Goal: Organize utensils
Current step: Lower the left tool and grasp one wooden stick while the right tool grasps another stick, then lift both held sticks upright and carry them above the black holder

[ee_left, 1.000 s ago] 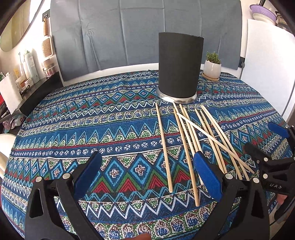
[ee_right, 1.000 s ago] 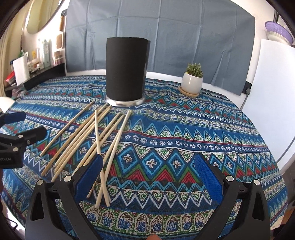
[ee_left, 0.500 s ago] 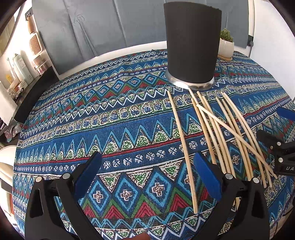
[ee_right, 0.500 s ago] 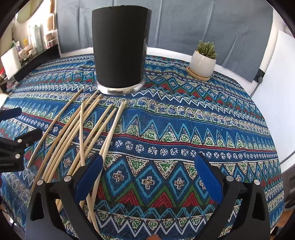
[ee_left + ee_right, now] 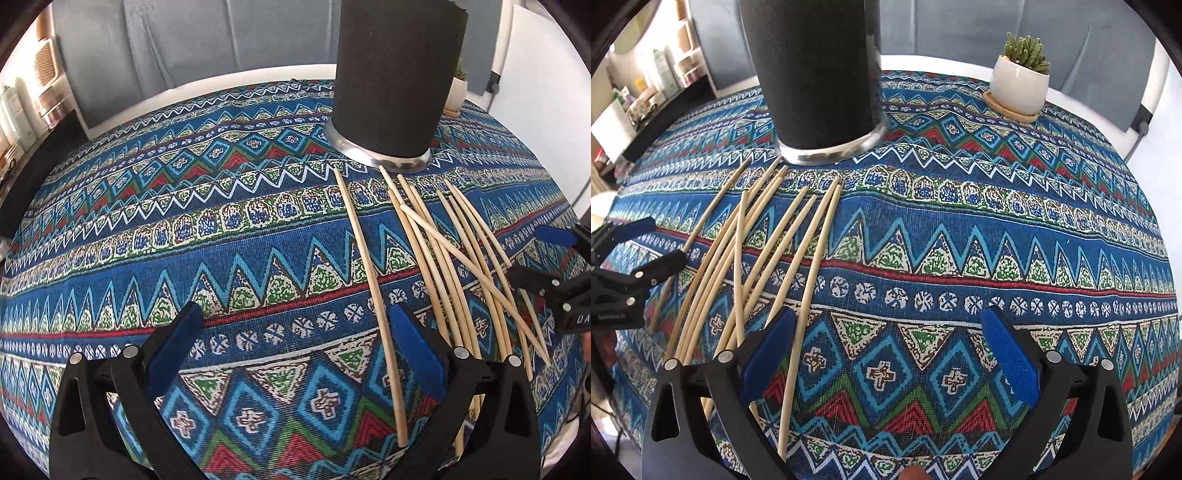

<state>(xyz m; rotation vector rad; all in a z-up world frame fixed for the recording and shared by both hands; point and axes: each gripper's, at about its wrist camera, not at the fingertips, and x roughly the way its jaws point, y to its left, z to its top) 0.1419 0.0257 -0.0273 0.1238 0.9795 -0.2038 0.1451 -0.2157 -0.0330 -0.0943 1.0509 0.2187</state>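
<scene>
Thin pale wooden sticks [image 5: 439, 254] lie fanned on the patterned blue tablecloth [image 5: 184, 236], just before the tall black cylindrical holder [image 5: 395, 74]. Both the left gripper [image 5: 295, 347] and right gripper [image 5: 890, 350] are spread and empty; pickup seems pending, calling for one stick to be pinched.

The left gripper [image 5: 295, 332] is hovering low with its jaws spread wide, nothing sitting between the blue pads [image 5: 415, 354]. The right gripper [image 5: 890, 336] is doing the same, jaws gaping and empty, its blue pads [image 5: 1010, 356] angling outward. Each one is showing at the edge of the other's view, open there too. Both are pointing forward and slightly downward, side by side. A fingertip [image 5: 912, 472] is peeking in at the bottom of the right view.
</scene>
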